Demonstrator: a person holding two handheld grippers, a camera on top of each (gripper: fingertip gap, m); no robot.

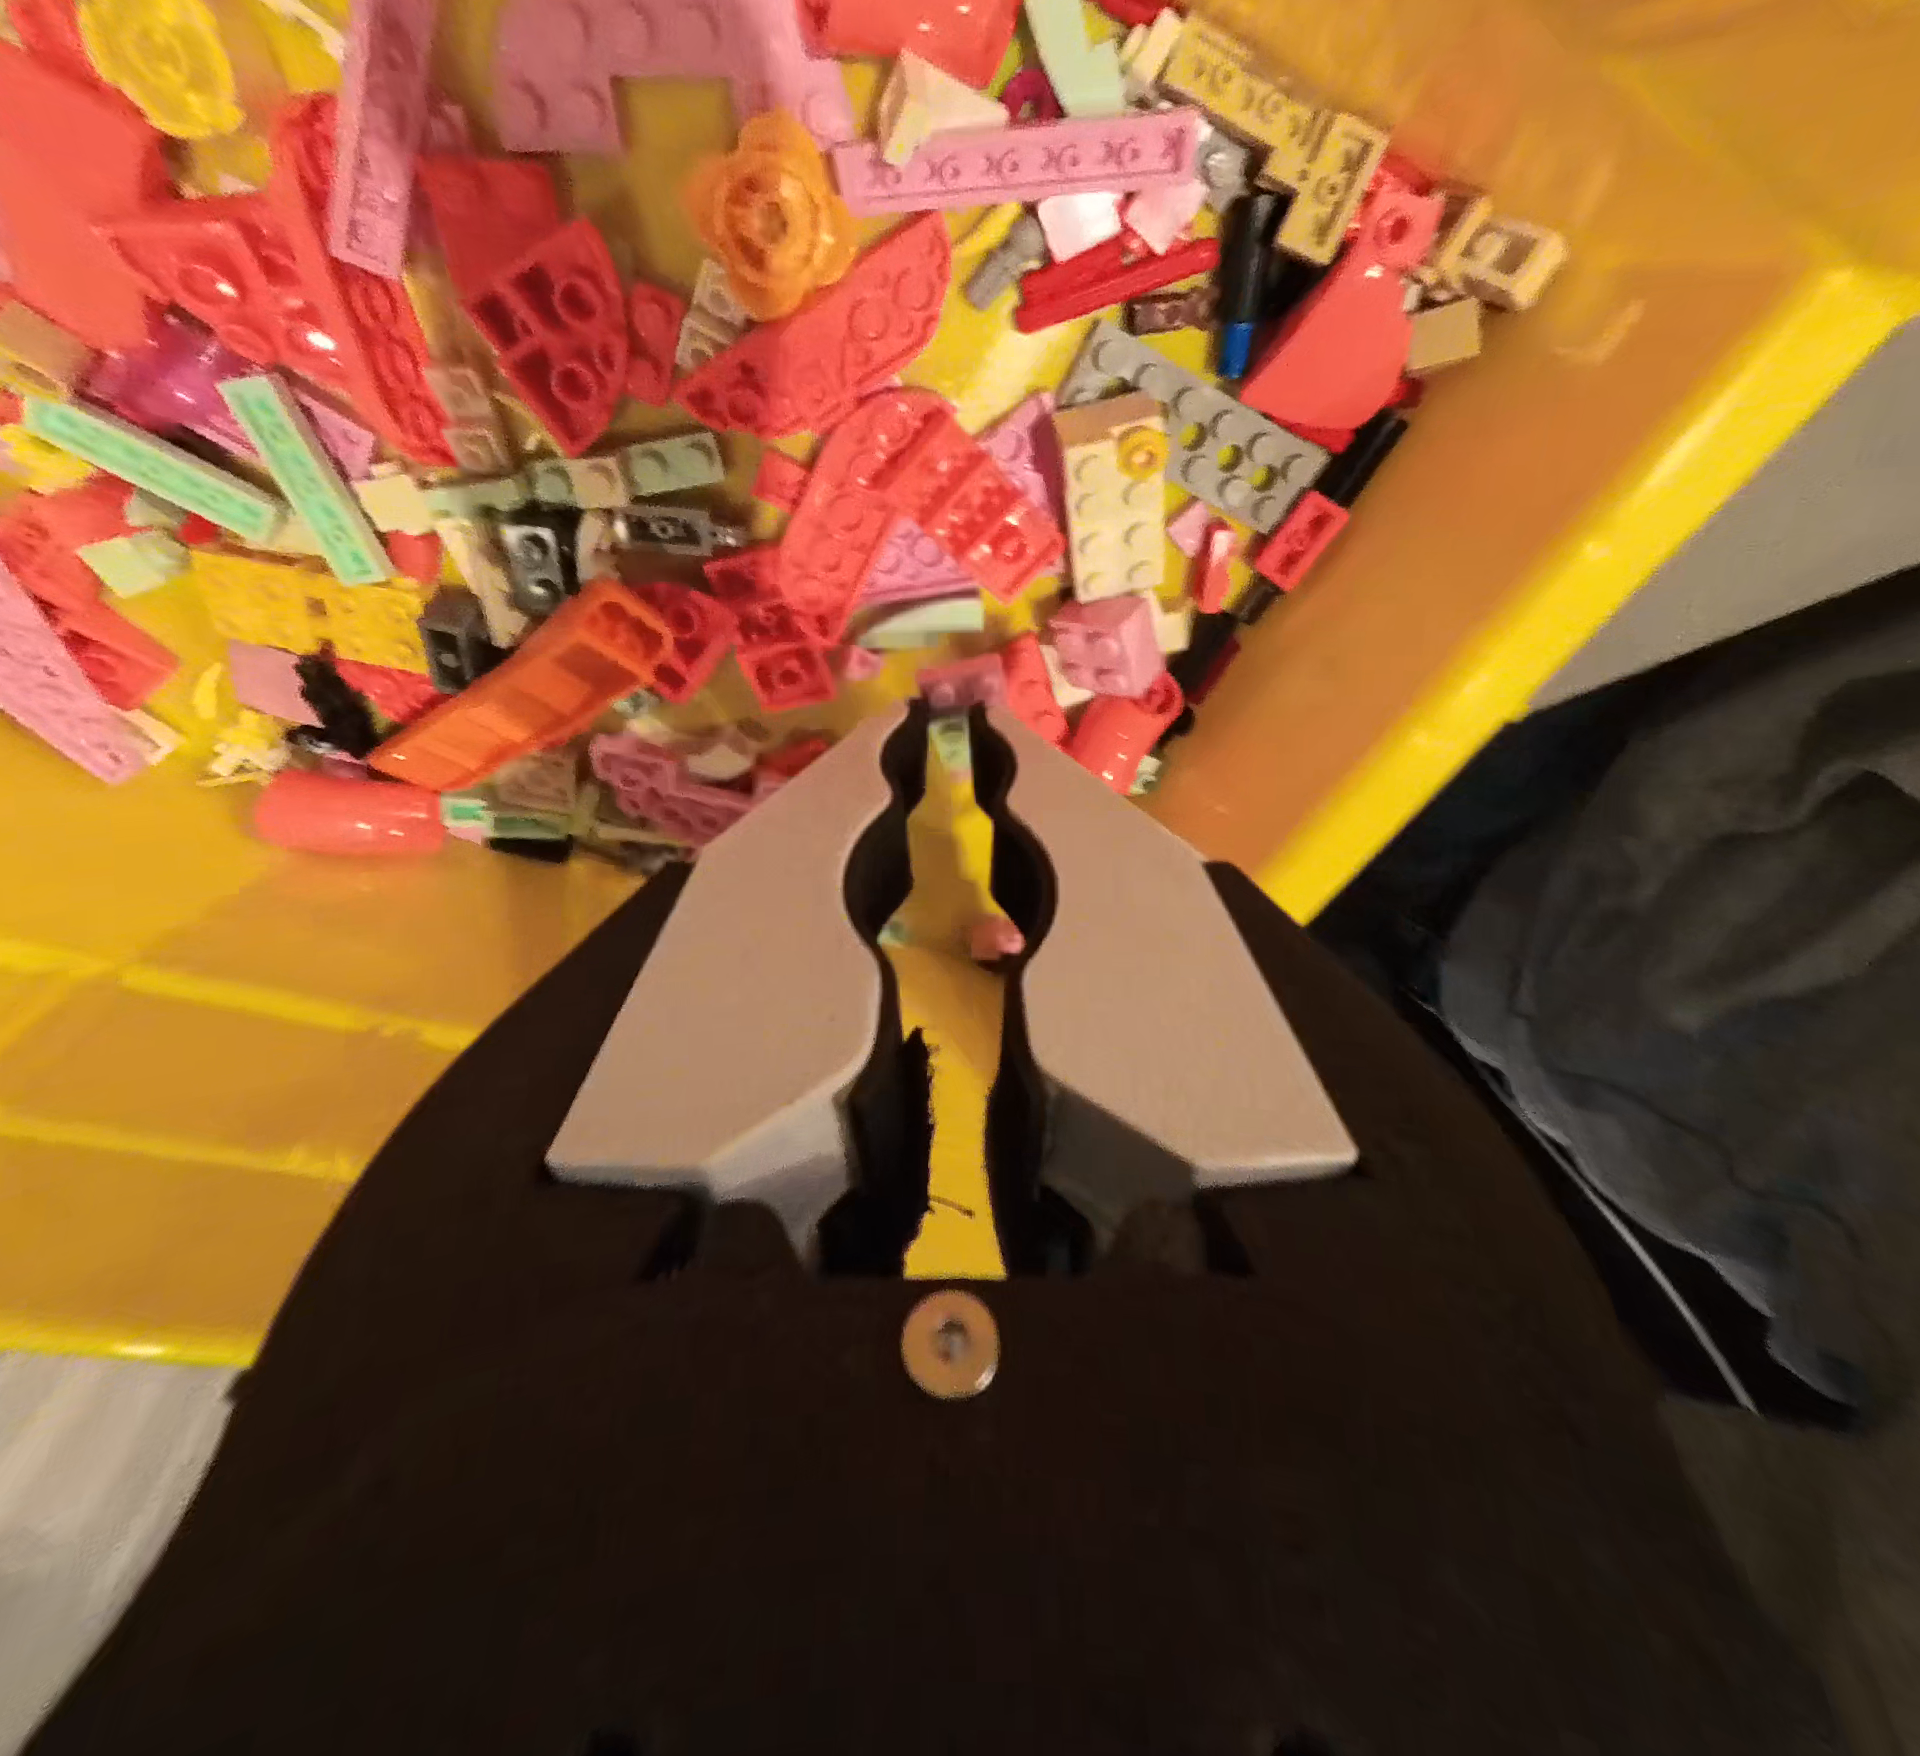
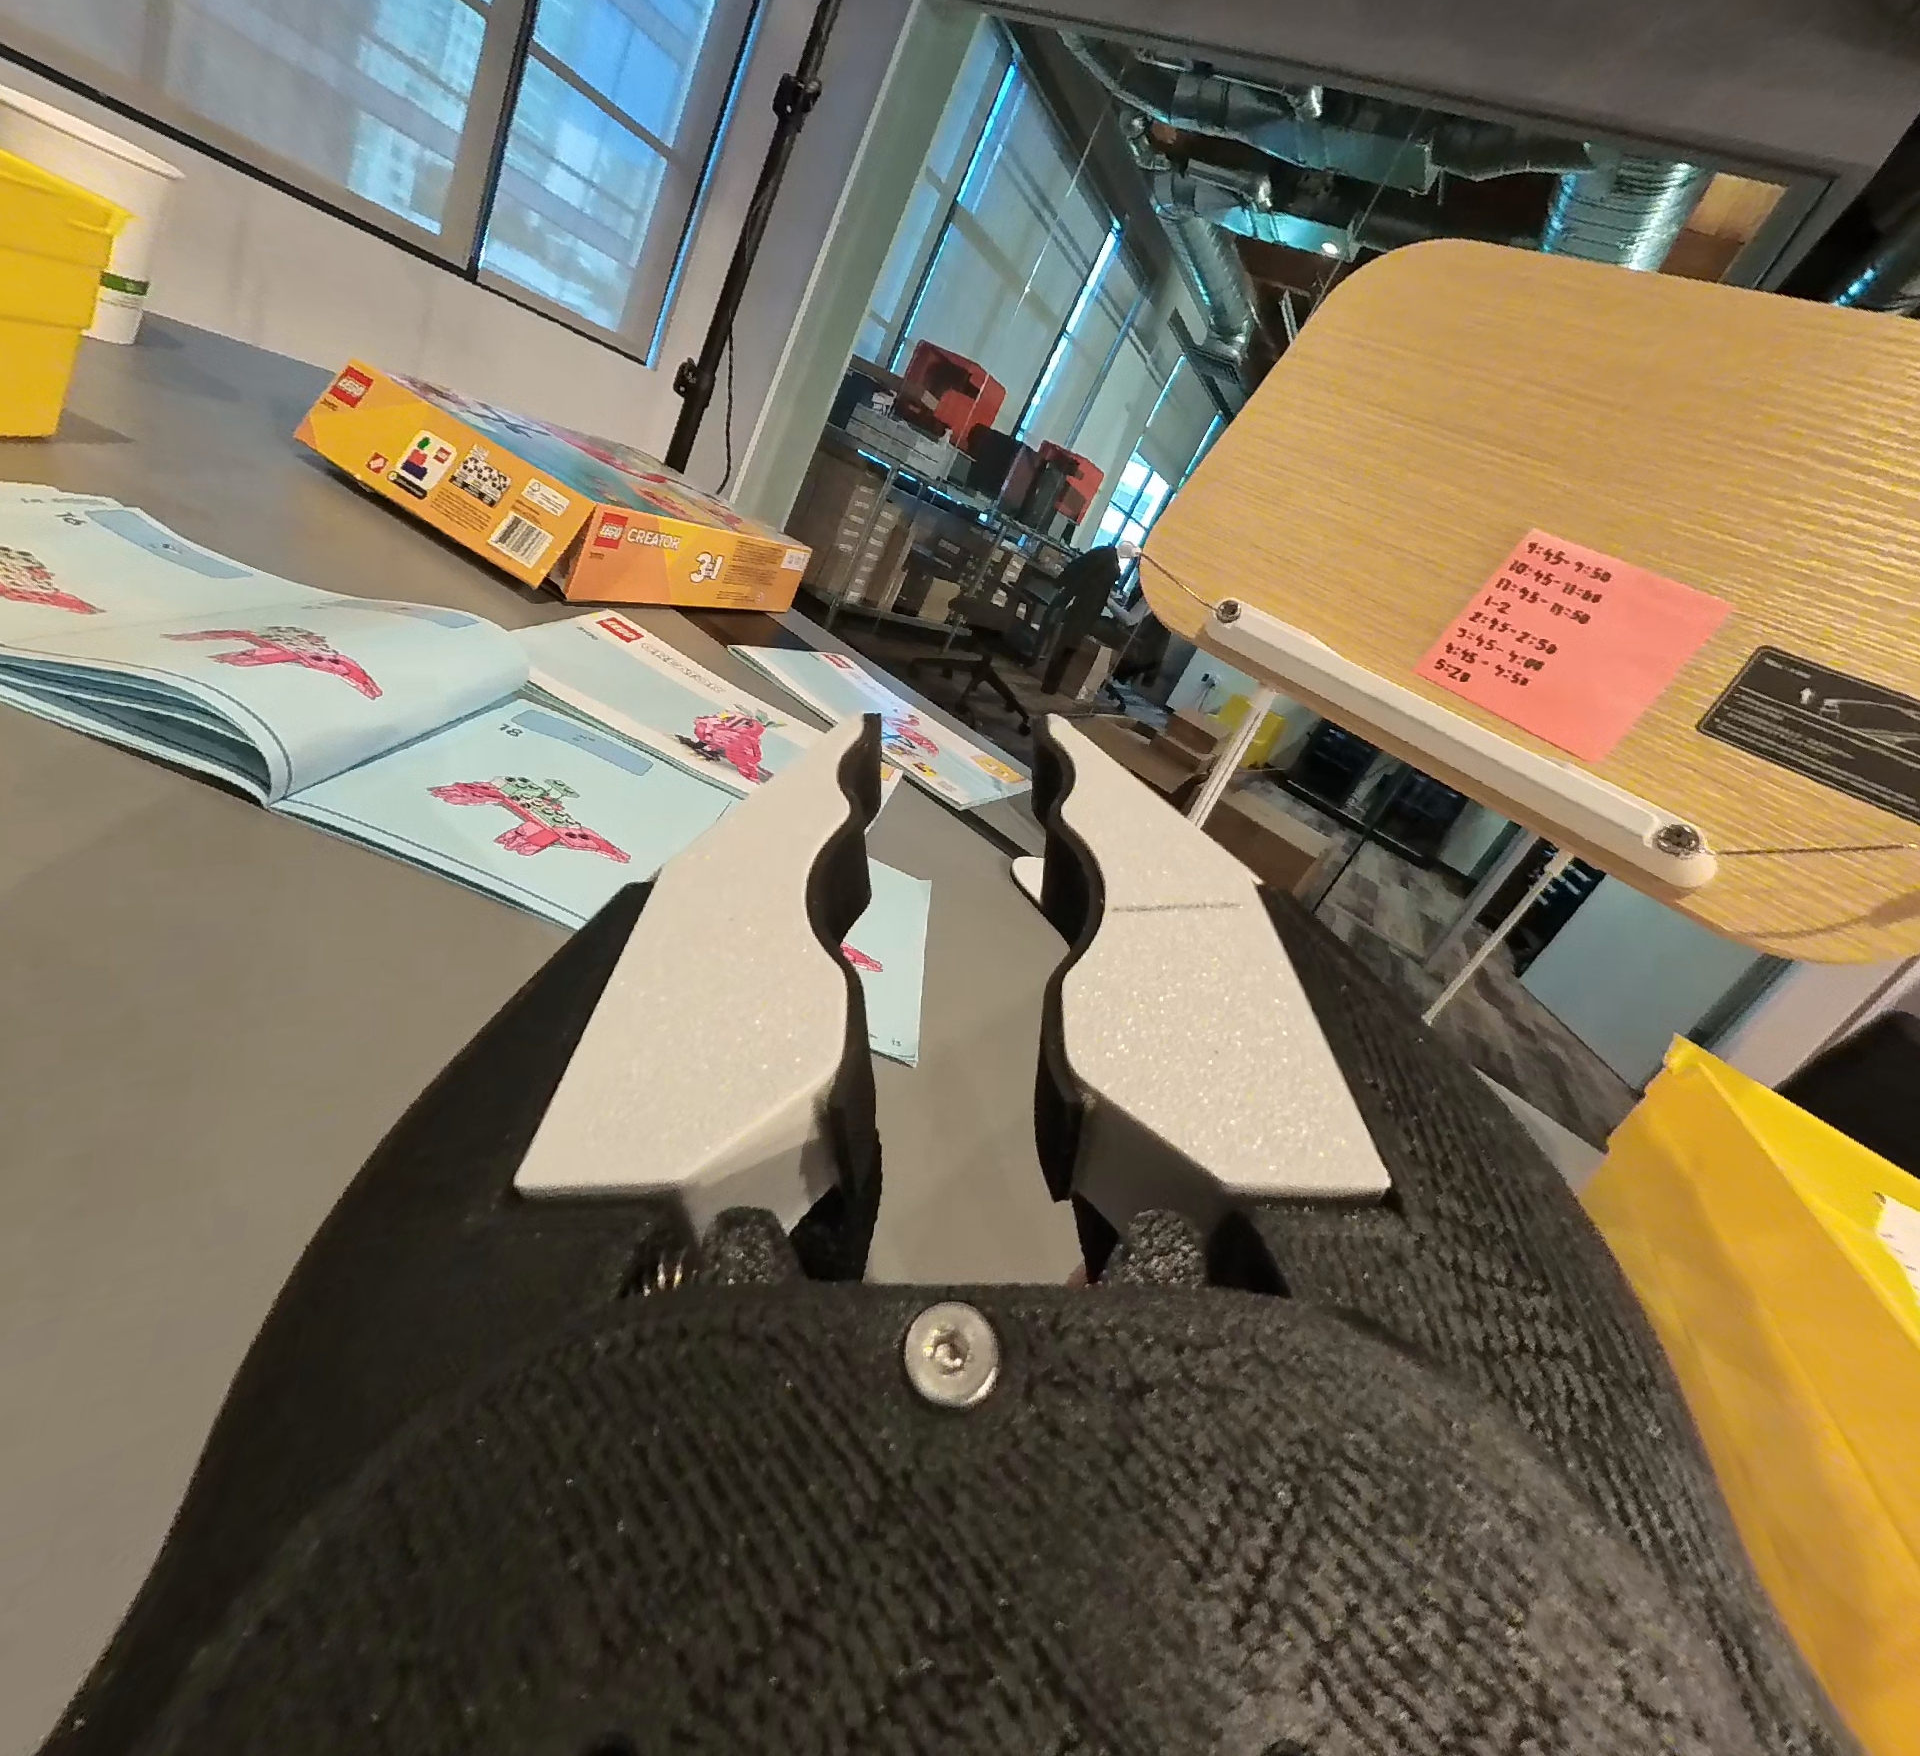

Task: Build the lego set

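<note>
A yellow bin (image 1: 1382,698) holds a heap of loose bricks (image 1: 644,376) in coral, pink, mint, tan and grey. My left gripper (image 1: 951,732) reaches into the near edge of the heap. Its jaws are nearly closed on a small pale-green piece (image 1: 948,742), with a pink stud brick (image 1: 961,683) just beyond the tips. The view is motion-blurred. My right gripper (image 2: 956,730) is open and empty. It hovers low over the grey table (image 2: 208,1031) and points toward the open instruction booklet (image 2: 395,730).
A flattened orange set box (image 2: 540,501) lies beyond the booklets. Stacked yellow bins (image 2: 42,293) and a white cup (image 2: 125,231) stand far left. A wooden panel (image 2: 1558,501) with a pink note overhangs at right, above another yellow bin (image 2: 1787,1343). Dark cloth (image 1: 1683,979) lies beside the brick bin. The wooden panel (image 2: 1558,501) is about 35 cm from my right fingertips.
</note>
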